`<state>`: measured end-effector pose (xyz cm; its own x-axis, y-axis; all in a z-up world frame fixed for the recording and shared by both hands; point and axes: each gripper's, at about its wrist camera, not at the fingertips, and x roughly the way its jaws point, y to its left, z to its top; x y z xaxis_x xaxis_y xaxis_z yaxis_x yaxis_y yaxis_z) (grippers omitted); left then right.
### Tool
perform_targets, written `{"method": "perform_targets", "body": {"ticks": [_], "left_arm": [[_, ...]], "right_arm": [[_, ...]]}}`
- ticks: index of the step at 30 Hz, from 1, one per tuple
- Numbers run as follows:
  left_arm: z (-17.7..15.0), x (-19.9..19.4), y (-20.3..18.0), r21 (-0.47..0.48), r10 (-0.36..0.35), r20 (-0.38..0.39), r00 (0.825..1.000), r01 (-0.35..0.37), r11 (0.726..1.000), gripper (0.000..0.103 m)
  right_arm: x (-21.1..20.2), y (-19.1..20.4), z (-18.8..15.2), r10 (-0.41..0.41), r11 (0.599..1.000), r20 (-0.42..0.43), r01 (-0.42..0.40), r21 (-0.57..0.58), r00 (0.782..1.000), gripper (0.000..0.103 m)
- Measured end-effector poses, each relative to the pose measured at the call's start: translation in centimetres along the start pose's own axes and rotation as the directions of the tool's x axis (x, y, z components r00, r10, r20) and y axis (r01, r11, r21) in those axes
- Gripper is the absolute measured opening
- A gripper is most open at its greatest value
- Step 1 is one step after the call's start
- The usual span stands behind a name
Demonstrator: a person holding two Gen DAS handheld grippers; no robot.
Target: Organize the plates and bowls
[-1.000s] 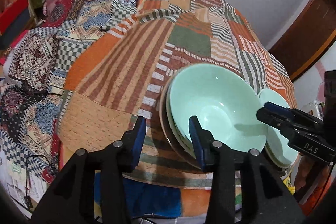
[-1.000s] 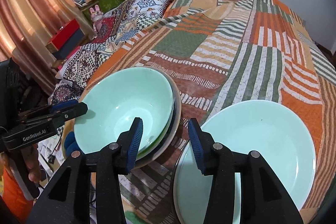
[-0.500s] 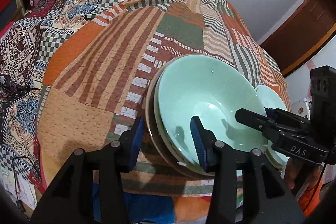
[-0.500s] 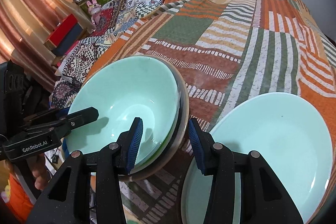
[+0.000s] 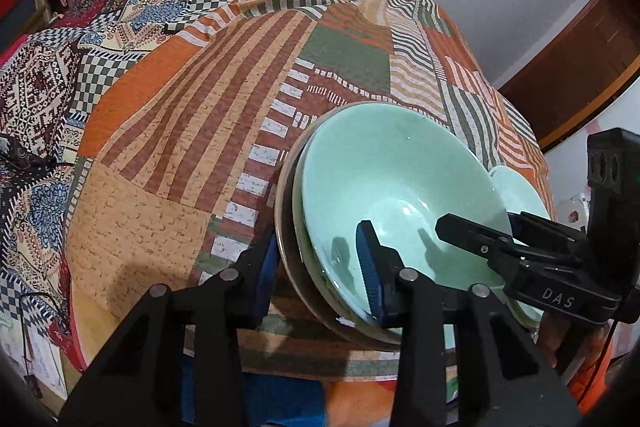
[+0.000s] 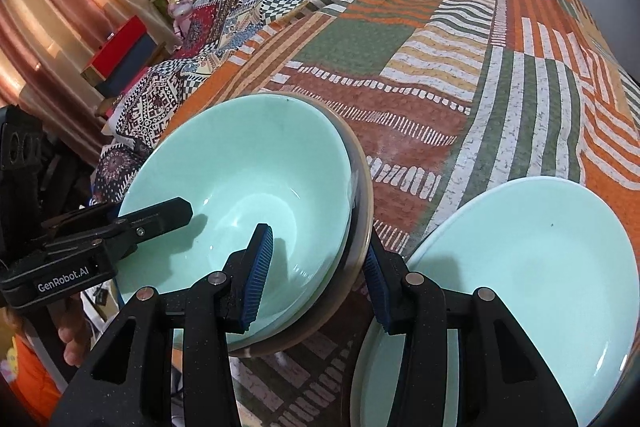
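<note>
A stack of nested bowls, mint green on top and brown-rimmed at the bottom, sits on the quilt near the bed's front edge. My left gripper straddles the stack's near-left rim, one finger inside the top bowl and one outside. Its jaws are closing with the rims between them, and a gap still shows at the inner pad. My right gripper straddles the opposite rim the same way, open and not squeezing. A pale mint plate lies just right of the stack, partly under the right gripper.
A patchwork quilt covers the bed, with a second patterned blanket at the left. A pink rabbit toy, a red box and a curtain are beyond. A wooden door stands at the right. The bed edge runs just below the stack.
Both grippers have come down onto the stack, so each now has one finger inside the top bowl. The left jaws have narrowed slightly.
</note>
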<state>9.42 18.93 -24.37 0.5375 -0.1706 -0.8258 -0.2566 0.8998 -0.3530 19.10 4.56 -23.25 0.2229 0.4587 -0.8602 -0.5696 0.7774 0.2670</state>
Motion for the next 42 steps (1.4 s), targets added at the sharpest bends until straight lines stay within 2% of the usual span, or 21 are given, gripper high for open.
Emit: {"method": "perform_targets", "body": {"ticks": [9,17,24,42], "left_arm": [[-0.3,-0.7,-1.0,0.021,0.065,0.008,0.998,-0.065,0.998,0.038],[0.0,-1.9,-0.9,-0.007,0.063,0.030,0.998,-0.063,0.998,0.038],[0.5,-3.8,-1.8,-0.007,0.052,0.074,0.996,-0.052,0.999,0.038],[1.3,-6.9,-7.7,0.097,0.005,0.143,0.990,-0.019,0.995,0.038]], "right_arm": [[-0.5,0.2,-0.1,0.002,1.000,0.011,-0.002,0.014,1.000,0.039],[-1.1,0.3,-0.1,0.020,1.000,0.019,-0.020,0.024,1.000,0.036],[-2.8,0.5,0.0,0.036,0.999,0.063,-0.038,0.030,0.997,0.035],[-8.7,-1.6,-0.5,0.008,0.997,0.196,-0.024,0.078,0.981,0.035]]}}
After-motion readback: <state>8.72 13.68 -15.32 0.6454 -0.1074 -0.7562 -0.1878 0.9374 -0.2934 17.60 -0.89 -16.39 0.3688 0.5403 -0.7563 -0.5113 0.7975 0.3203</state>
